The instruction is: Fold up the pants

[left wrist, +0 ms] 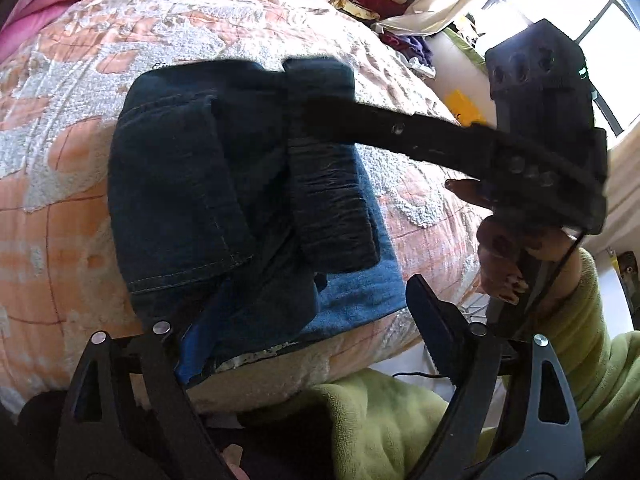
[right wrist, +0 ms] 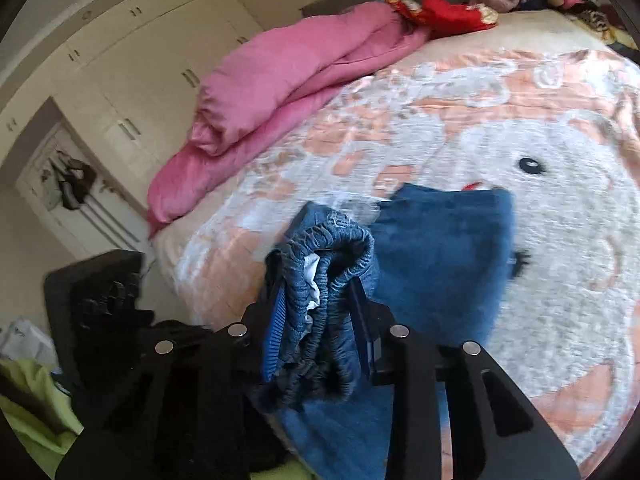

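The left hand-held gripper (left wrist: 304, 344) stood wide at the bed's near edge, its fingers straddling the lower hem of the folded jeans (left wrist: 192, 184) without pinching them. The right hand-held gripper (right wrist: 316, 312) was clamped on the jeans' gathered waistband (right wrist: 332, 248). The jeans lay on a blue towel (right wrist: 444, 252). At eleven o'clock, a pink duvet (right wrist: 280, 80) rested on the peach bedspread (right wrist: 520, 120).

We see the dark blue denim pants (left wrist: 188, 200), folded into a thick bundle on the bed, their gathered elastic waistband (right wrist: 332, 276) bunched and lifted upward.
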Action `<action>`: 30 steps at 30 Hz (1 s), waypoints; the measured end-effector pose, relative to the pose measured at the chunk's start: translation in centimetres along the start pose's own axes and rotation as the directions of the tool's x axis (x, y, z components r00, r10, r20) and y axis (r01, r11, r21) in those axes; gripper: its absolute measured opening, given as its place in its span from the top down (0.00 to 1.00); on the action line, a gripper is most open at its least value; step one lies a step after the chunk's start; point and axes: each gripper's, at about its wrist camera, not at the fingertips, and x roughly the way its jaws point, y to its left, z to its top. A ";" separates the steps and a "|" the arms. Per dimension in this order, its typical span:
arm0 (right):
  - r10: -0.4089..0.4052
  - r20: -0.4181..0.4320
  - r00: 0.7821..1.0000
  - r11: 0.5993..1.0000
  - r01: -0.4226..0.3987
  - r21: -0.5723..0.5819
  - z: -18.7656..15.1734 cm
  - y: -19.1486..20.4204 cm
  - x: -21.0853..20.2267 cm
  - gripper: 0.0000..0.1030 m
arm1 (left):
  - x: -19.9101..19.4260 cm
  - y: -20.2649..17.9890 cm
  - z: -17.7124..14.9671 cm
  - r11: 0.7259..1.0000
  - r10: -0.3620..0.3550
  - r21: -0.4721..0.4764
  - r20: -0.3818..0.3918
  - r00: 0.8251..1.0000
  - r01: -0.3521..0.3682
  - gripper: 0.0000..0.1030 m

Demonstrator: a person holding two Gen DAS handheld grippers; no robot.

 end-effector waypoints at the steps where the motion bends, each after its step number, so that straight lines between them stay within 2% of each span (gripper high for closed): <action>1: -0.022 -0.011 1.000 0.999 0.022 0.023 -0.2 -0.7 0.2 0.71 | -0.1 -0.2 -0.2 1.000 0.000 0.000 -0.002 1.000 0.000 0.22; 3: -0.092 -0.037 0.995 0.994 0.094 0.054 -0.8 -2.1 0.9 0.71 | -0.2 -0.2 -0.4 1.000 -0.006 0.000 -0.003 1.000 0.006 0.22; 4: -0.107 -0.042 0.993 0.992 0.110 0.063 -1.0 -2.6 1.1 0.68 | -0.2 -0.3 -0.4 1.000 -0.008 0.002 -0.003 1.000 0.008 0.22; 11: -0.165 -0.023 0.986 0.984 0.166 0.057 -1.3 -2.1 0.2 0.46 | -0.5 -0.6 -0.6 1.000 0.009 0.006 0.000 1.000 -0.009 0.22; 17: -0.194 0.034 0.980 0.980 0.192 0.053 -1.1 -1.4 -2.2 0.30 | -1.6 -0.9 -0.8 1.000 0.022 0.008 0.018 1.000 -0.023 0.19; 22: -0.201 0.079 0.976 0.980 0.200 0.024 -0.8 -0.1 -4.3 0.29 | -2.3 -1.0 -1.0 0.999 0.039 0.012 0.039 0.999 -0.039 0.16; 24: -0.209 0.092 0.974 0.978 0.208 0.017 -0.8 0.3 -4.9 0.19 | -2.6 -1.1 -1.0 0.999 0.045 0.013 0.045 0.998 -0.046 0.15; 25: -0.218 0.100 0.971 0.976 0.217 0.015 -0.8 0.5 -5.2 0.18 | -2.8 -1.1 -1.0 0.999 0.049 0.014 0.050 0.998 -0.050 0.14; 30: -0.239 0.126 0.963 0.971 0.241 0.003 -1.0 1.0 -6.7 0.18 | -3.9 -1.3 -1.2 0.997 0.072 0.024 0.080 0.994 -0.074 0.12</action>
